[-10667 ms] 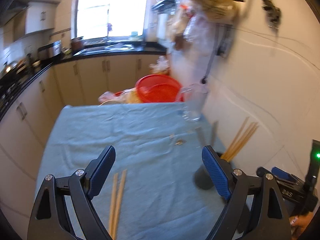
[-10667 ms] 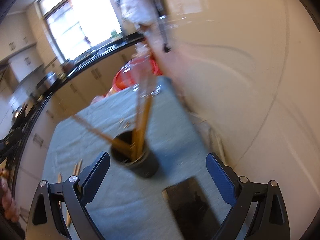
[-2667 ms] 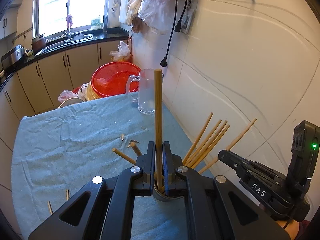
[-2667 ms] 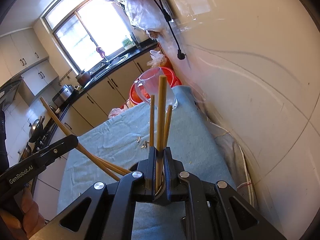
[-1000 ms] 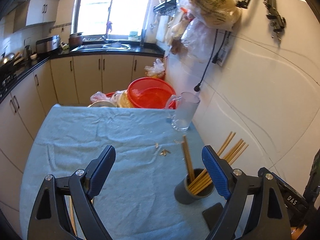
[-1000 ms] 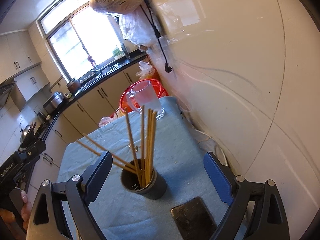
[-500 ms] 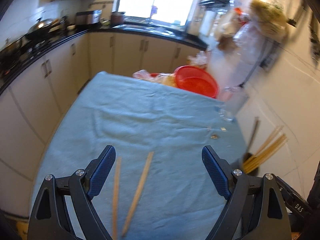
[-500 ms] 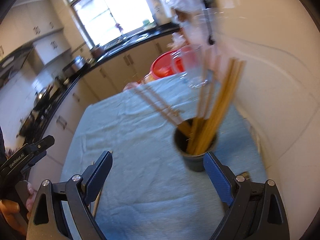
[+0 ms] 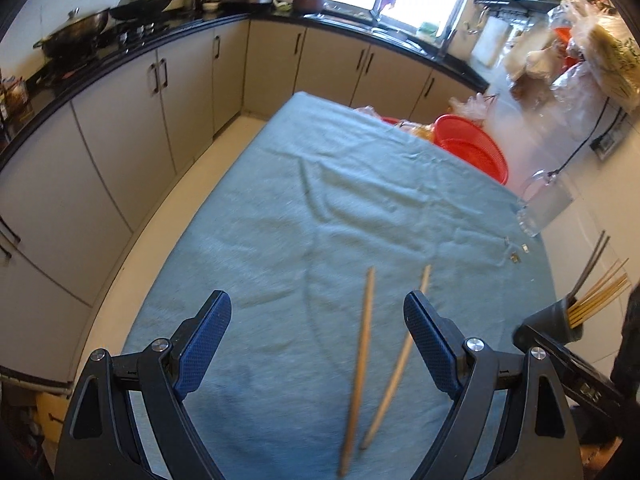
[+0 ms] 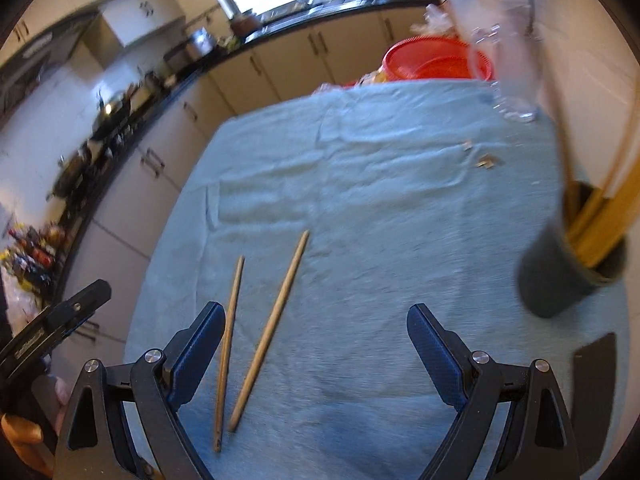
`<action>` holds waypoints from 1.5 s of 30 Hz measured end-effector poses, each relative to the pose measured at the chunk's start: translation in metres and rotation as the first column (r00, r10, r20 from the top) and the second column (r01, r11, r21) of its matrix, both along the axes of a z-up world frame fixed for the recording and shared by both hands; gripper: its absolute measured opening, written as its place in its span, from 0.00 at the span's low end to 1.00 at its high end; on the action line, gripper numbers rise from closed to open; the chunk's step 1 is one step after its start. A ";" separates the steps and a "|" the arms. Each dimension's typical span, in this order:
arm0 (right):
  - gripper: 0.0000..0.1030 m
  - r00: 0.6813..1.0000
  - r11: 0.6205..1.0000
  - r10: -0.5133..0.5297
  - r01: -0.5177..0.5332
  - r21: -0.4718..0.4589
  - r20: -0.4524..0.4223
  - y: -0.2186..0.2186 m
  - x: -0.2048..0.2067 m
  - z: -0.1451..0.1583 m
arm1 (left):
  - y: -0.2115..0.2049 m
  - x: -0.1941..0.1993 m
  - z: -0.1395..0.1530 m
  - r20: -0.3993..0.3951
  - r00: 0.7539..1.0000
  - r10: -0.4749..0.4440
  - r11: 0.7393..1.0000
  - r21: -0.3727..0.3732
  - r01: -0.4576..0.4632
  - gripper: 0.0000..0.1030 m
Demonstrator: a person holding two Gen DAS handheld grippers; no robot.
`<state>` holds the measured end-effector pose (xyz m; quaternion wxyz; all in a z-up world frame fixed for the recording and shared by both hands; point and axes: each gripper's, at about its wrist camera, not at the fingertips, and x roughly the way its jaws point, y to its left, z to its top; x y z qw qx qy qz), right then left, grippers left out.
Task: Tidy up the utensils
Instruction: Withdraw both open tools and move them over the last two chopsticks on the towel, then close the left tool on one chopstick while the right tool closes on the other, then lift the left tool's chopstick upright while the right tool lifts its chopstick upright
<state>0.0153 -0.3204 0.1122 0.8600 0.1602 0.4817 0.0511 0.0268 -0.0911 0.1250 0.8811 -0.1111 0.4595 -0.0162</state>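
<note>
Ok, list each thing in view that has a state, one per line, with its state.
left gripper: open, empty
right gripper: open, empty
two loose chopsticks: lying flat on the cloth, not in the cup
dark cup: upright, holding several chopsticks
glass mug: upright, looks empty
blue cloth: spread over the table, wrinkled
red basket: at the table's far end, contents unclear

Both wrist cams look steeply down, close over blue cloth (image 9: 360, 208) — share two chopsticks (image 10: 272, 320), dark cup (image 10: 560, 276).
</note>
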 end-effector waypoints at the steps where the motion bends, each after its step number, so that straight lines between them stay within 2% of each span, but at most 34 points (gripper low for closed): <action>1: 0.90 1.000 1.000 0.011 -0.011 -0.015 -0.013 0.010 0.007 -0.007 | 0.006 -0.001 -0.006 -0.012 1.000 0.000 1.000 0.001 0.000 0.85; 5: 0.83 0.997 0.998 0.046 -0.048 -0.032 -0.061 0.038 0.027 -0.028 | 0.021 -0.004 -0.022 -0.044 0.999 -0.004 1.000 0.018 0.004 0.85; 7: 0.68 0.994 0.998 0.057 -0.060 -0.033 -0.090 0.052 0.037 -0.040 | 0.027 -0.004 -0.028 -0.054 0.999 -0.006 1.000 0.027 0.007 0.85; 9: 0.61 0.991 0.997 0.057 -0.063 -0.046 -0.118 0.062 0.045 -0.049 | 0.033 -0.004 -0.033 -0.063 0.998 -0.012 0.999 0.034 0.014 0.85; 11: 0.49 0.987 0.997 0.051 -0.059 -0.050 -0.151 0.071 0.052 -0.061 | 0.039 -0.003 -0.037 -0.070 0.997 -0.018 0.999 0.037 0.020 0.84; 16: 0.30 0.978 0.996 0.034 -0.050 -0.071 -0.207 0.081 0.066 -0.080 | 0.042 0.001 -0.045 -0.084 0.994 -0.065 0.996 0.053 0.070 0.84; 19: 0.19 0.976 0.993 0.033 -0.056 -0.099 -0.216 0.086 0.070 -0.085 | 0.036 0.007 -0.048 -0.098 0.989 -0.113 0.992 0.050 0.119 0.74; 20: 0.11 0.975 0.993 0.034 -0.058 -0.104 -0.218 0.086 0.071 -0.085 | 0.034 0.009 -0.049 -0.103 0.987 -0.127 0.990 0.046 0.133 0.71; 26: 0.07 0.975 0.992 0.007 -0.035 -0.121 -0.224 0.069 0.069 -0.085 | 0.008 0.020 -0.054 -0.121 0.970 -0.212 0.976 0.027 0.217 0.65; 32: 0.07 0.975 0.995 -0.036 0.016 -0.096 -0.218 0.040 0.058 -0.079 | -0.035 0.036 -0.069 -0.175 0.932 -0.316 0.947 0.010 0.322 0.57; 34: 0.07 0.977 0.995 -0.045 0.026 -0.092 -0.210 0.032 0.054 -0.075 | -0.048 0.043 -0.077 -0.213 0.917 -0.337 0.939 -0.007 0.343 0.47; 35: 0.07 0.977 0.996 -0.045 0.027 -0.088 -0.207 0.030 0.051 -0.073 | -0.054 0.045 -0.081 -0.228 0.911 -0.344 0.937 -0.015 0.350 0.41; 40: 0.07 0.980 0.996 -0.045 0.030 -0.080 -0.196 0.020 0.042 -0.067 | -0.076 0.056 -0.098 -0.279 0.894 -0.352 0.931 0.001 0.366 0.36; 42: 0.07 0.980 0.996 -0.046 0.031 -0.079 -0.193 0.016 0.039 -0.064 | -0.082 0.060 -0.103 -0.298 0.892 -0.341 0.932 0.019 0.362 0.27; 45: 0.07 0.981 0.997 -0.045 0.032 -0.073 -0.187 0.012 0.036 -0.062 | -0.090 0.064 -0.105 -0.297 0.895 -0.334 0.931 0.044 0.362 0.24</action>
